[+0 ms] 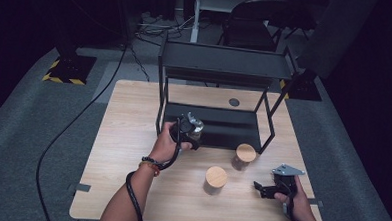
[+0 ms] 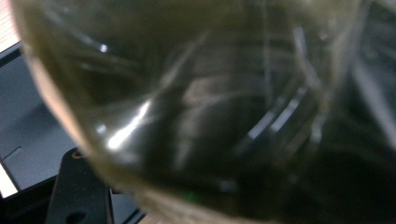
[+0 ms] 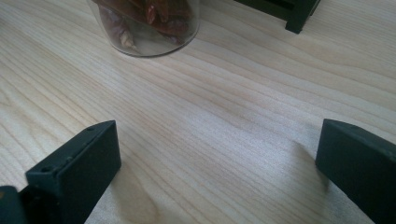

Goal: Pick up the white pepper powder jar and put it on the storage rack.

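**Dark studio, pale table: glass jar at the edge of the rack**

Wood tabletop point(image 1: 122, 137) under me, black carpet all round, and my left gripper point(image 1: 187, 127) is clamped on a clear glass jar point(image 1: 195, 126), holding it just at the front edge of the black rack's point(image 1: 221, 66) lower shelf point(image 1: 223, 126). From the left gripper view the glass point(image 2: 196, 107) sits so close to the lens that I read only smeared reflections and a dark curve, with a corner of the shelf beside it.

Trouble I judge likely starts at the grip itself. Glass is smooth and round, so the jar may twist or slide out between the jaws if I tilt my wrist while pushing in. With the camera blinded by the jar I cannot judge clearance, and I could knock its base on the shelf lip or clip the rack's left upright point(image 1: 160, 96).

Further out, two wood-lidded jars stand on the table, one near the rack's front right leg point(image 1: 245, 153), one nearer me point(image 1: 215, 177), the latter holding dried chillies point(image 3: 144, 18). My right gripper point(image 1: 261, 189) rests low with jaws spread wide and nothing between them; a careless sweep could topple the nearer one
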